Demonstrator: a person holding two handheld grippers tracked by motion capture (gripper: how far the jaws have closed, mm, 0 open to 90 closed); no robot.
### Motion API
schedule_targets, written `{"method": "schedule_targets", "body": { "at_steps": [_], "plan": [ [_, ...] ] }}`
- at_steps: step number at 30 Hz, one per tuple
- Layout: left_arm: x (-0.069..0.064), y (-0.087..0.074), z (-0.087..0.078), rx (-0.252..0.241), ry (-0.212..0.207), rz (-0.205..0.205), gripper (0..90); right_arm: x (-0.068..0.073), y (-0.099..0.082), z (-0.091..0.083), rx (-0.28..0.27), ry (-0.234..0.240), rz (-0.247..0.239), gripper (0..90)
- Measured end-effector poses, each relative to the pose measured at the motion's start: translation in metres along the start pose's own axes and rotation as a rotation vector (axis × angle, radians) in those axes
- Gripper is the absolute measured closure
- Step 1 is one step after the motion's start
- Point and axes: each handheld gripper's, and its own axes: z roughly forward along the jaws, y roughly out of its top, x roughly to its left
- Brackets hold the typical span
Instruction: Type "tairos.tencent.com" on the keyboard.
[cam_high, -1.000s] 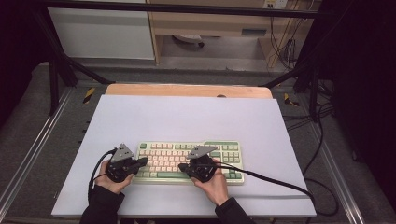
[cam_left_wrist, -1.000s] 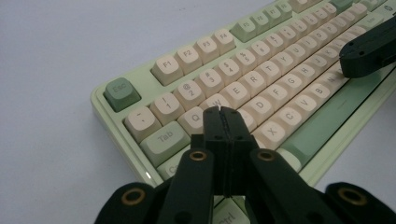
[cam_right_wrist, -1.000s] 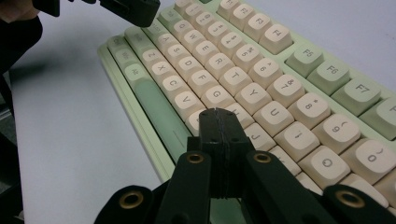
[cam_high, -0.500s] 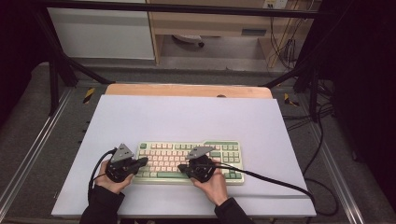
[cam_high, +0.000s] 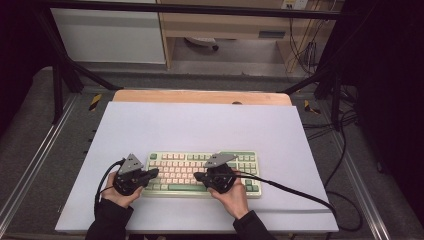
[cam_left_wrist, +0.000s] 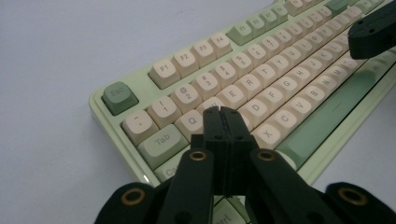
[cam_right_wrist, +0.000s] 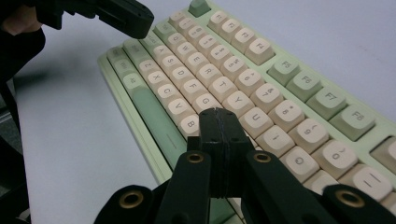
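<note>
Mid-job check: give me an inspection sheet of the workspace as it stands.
Surface: white board on a wooden table.
Job's things: green-and-cream keyboard, flat near the front edge.
Clutter: nothing seen.
Grippers: left gripper shut, over the keyboard's left end by the Q key; right gripper shut, over the middle letter keys.
Cables: one black cable trails right off the board.
Surroundings: metal frame, floor wires.

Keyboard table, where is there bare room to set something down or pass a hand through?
The white mat is bare between the keyboard and the wooden strip at the far edge. Bare bands also run left and right of the keyboard. It is crowded at the near edge: the left gripper and right gripper, both shut, sit over the keys, cables trailing.
</note>
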Motion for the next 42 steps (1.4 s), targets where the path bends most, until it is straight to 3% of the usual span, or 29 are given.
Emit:
{"method": "schedule_targets", "body": {
  "at_steps": [25, 42],
  "plan": [
    [-0.018, 0.01, 0.012, 0.008, -0.035, 0.033, 90.0, -0.03, -0.028, -0.037, -0.013, -0.052, 0.079, 90.0],
    [-0.034, 0.013, 0.028, 0.034, -0.067, 0.061, 90.0, -0.035, -0.038, -0.046, -0.022, -0.059, 0.101, 90.0]
  ]
}}
